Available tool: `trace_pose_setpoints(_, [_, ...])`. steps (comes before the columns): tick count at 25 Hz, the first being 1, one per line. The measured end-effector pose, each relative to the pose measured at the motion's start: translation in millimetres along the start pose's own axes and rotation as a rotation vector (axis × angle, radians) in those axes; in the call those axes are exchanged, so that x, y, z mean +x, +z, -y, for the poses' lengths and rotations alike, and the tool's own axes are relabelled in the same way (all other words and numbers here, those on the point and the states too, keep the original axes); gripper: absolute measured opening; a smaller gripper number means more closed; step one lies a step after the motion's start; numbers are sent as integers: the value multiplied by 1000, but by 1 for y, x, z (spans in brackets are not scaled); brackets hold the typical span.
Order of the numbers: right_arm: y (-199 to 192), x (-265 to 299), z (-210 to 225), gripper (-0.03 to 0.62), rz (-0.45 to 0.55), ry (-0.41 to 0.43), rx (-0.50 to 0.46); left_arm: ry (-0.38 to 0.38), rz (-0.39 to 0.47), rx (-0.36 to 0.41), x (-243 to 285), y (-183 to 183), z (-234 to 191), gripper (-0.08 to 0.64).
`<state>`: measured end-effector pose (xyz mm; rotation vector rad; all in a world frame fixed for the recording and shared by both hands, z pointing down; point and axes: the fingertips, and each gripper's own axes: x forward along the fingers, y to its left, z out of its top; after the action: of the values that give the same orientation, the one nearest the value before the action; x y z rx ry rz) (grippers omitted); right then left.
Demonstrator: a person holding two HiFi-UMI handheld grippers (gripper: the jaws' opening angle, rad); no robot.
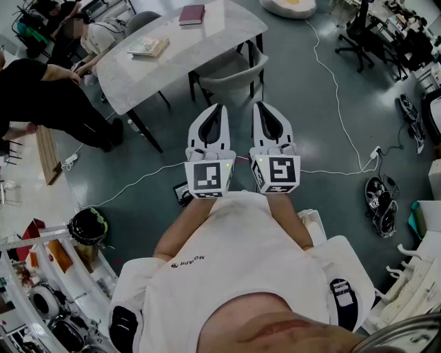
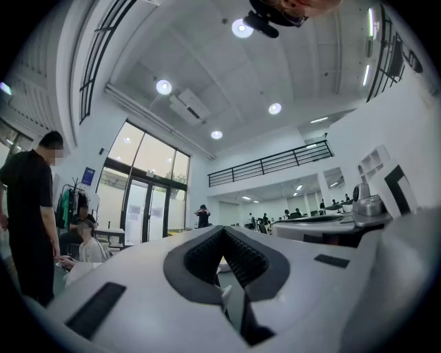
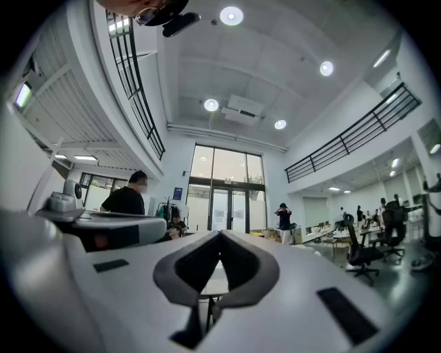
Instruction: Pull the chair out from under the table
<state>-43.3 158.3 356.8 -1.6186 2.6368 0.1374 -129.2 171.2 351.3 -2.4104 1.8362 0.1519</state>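
Note:
A grey chair (image 1: 233,71) stands tucked under the near side of a white table (image 1: 207,41) ahead of me in the head view. My left gripper (image 1: 215,109) and right gripper (image 1: 264,107) are held side by side, both shut and empty, their tips a short way in front of the chair's back without touching it. In the left gripper view the left gripper (image 2: 222,238) has its jaws closed together, with a table edge showing through the gap. In the right gripper view the right gripper (image 3: 219,238) is closed too, and the table's top and legs (image 3: 207,303) show beyond it.
Two books (image 1: 149,46) (image 1: 191,14) lie on the table. White cables (image 1: 337,89) run over the grey floor. A person in black (image 1: 48,103) stands at the left. Office chairs (image 1: 362,31) stand at the back right, shelves (image 1: 48,276) at the near left.

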Motion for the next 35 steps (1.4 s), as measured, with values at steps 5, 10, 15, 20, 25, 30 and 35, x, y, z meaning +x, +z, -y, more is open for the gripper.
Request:
trace_pose_setpoints(5, [-7, 3, 7, 14, -8, -7, 3, -2, -9, -3, 6, -7, 3, 5])
trace_pose_setpoints(10, [-11, 3, 16, 14, -16, -8, 11, -2, -20, 0, 12, -11, 10, 5])
trace_pose_setpoints(15, [-17, 5, 30, 14, -19, 3, 30, -1, -28, 6, 22, -17, 19, 3])
trace_pose_setpoints(20, [-23, 7, 48, 14, -34, 17, 51, 8, -43, 12, 36, -22, 31, 4])
trace_pose_setpoints(25, [-27, 4, 75, 14, -26, 12, 72, 21, -53, 31, 48, -27, 48, 3])
trace_pose_setpoints(30, [-32, 12, 93, 14, -22, 5, 87, 28, -63, 55, 60, -32, 54, 4])
trace_pose_setpoints(35, [-43, 33, 106, 14, -35, 0, 87, 22, -75, 51, 84, -46, 50, 4])
